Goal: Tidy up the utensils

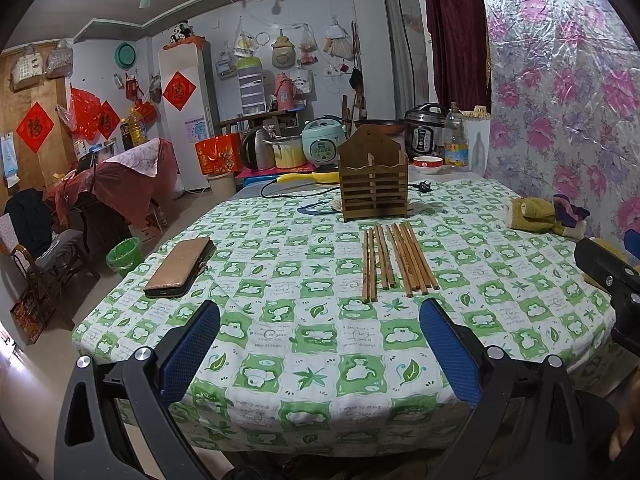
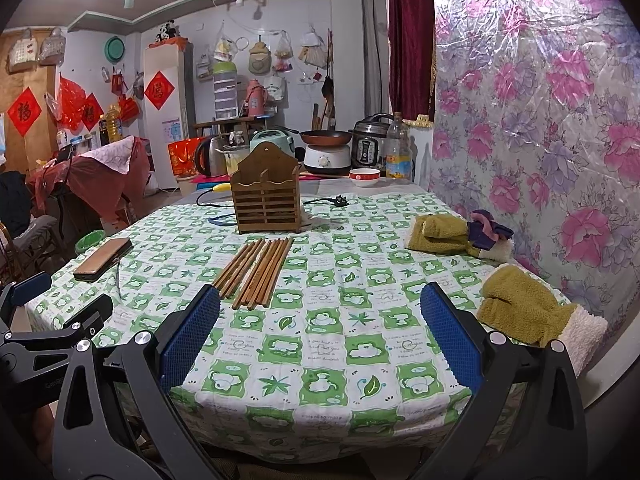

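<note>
Left gripper [image 1: 320, 344] spread wide over the near edge of the table [image 1: 304, 364], blue pads [image 1: 192, 352] well apart, nothing between them. Right gripper [image 2: 320, 340] likewise agape and empty. Wooden chopsticks [image 1: 396, 258] lying loose in a row on the green-checked cloth — ahead of the left gripper and slightly toward its right finger; from the right wrist, ahead and off toward the left finger, near ends just beyond that finger's tip. Slatted wooden holder [image 1: 374, 190] upright farther ahead, just past the chopsticks' far ends, apart from them. Phone in a brown case [image 1: 180, 266] ahead-left in both views. Only from the right wrist: a second olive mitten [image 2: 524, 308] close beside the right finger. Only from the left wrist: a green bin [image 1: 124, 256] below the table's left edge.
</note>
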Available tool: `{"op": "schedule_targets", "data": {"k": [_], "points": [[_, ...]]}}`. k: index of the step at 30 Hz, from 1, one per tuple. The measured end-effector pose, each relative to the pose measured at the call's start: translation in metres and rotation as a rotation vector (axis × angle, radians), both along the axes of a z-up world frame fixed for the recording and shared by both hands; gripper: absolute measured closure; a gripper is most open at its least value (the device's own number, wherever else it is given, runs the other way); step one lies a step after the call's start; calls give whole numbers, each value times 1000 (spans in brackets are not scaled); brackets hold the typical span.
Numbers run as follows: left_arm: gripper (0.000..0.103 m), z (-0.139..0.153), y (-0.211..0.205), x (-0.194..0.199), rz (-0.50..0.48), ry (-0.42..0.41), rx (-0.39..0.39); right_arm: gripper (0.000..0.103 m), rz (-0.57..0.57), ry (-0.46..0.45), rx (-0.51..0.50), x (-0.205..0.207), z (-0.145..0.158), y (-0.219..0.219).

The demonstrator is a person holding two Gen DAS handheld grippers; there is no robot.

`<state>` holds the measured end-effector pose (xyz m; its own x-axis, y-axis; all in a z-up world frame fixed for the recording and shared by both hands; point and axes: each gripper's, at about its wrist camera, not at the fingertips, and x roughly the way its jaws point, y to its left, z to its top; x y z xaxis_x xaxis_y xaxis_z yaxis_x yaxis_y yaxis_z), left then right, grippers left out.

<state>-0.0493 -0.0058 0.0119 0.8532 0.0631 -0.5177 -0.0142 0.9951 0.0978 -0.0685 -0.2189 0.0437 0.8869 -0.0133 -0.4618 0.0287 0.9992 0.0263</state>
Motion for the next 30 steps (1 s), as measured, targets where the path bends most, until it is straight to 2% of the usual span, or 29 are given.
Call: {"op": "schedule_targets", "data": {"k": [30], "points": [[5,-3,5,3,0,16,9,6,1,-3,-2,0,0,-1]]}}
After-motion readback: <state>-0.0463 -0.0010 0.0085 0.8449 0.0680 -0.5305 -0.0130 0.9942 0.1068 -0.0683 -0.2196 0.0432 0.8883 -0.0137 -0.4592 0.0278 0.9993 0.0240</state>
